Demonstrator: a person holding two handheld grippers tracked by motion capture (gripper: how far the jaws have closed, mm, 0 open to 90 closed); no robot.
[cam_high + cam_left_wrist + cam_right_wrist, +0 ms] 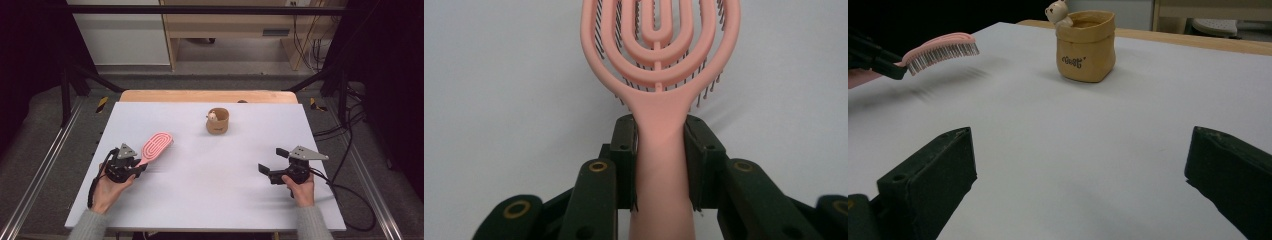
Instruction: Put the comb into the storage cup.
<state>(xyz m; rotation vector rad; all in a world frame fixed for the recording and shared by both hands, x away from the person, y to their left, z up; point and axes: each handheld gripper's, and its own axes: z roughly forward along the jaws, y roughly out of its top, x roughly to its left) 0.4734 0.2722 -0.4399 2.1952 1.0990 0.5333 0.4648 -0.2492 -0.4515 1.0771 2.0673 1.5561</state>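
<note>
A pink hairbrush (156, 145) with dark bristles is held above the white table (210, 195) at the left. My left gripper (139, 168) is shut on its handle; the left gripper view shows both pads clamping the pink handle (660, 165), with the brush head (659, 40) pointing away, bristles down. In the right gripper view the hairbrush (940, 50) hangs clear of the table at the far left. My right gripper (271, 161) rests at the right, open, its jaws wide apart with nothing between them. A tan bag-shaped pot (217, 121) with a small bear figure (1058, 12) on its rim stands at the centre back.
Black cables (350, 200) trail off the table's right edge from the right gripper. A wooden strip (207, 96) borders the table's far side. Metal rails (40, 165) run along both sides of the table.
</note>
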